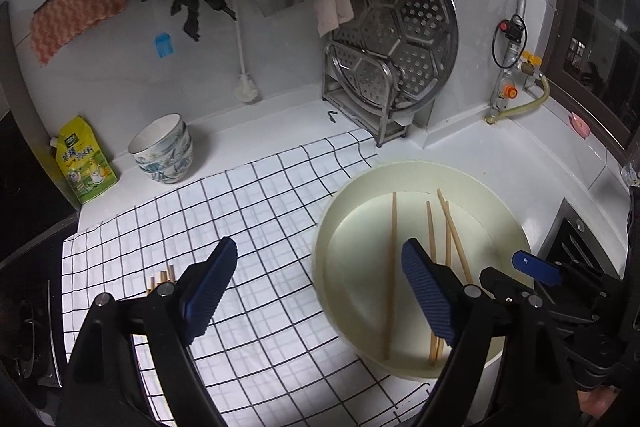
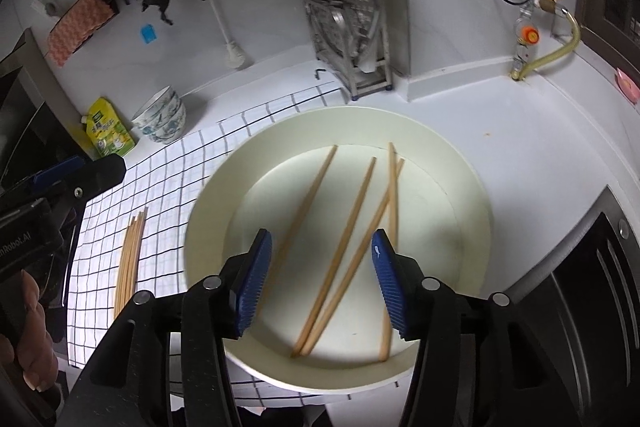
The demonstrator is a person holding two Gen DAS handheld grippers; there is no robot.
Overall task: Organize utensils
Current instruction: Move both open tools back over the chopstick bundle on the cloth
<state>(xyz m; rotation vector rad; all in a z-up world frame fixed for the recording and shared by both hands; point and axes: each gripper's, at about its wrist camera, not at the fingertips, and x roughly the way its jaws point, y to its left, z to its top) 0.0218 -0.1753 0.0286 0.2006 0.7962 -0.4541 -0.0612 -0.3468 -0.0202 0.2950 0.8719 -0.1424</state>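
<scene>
We've got both tilted down, empty: left gripper wide over the checked cloth, right gripper parted above the basin chopsticks

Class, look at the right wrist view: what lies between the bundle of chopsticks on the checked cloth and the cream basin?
Only bare checked cloth separates the bundle from the basin.

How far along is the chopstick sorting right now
Done: a bundle of chopsticks lies together on the checked cloth. In hand: nothing; the left gripper and right gripper are open and empty. Left: four chopsticks lie loose in the cream basin.
</scene>
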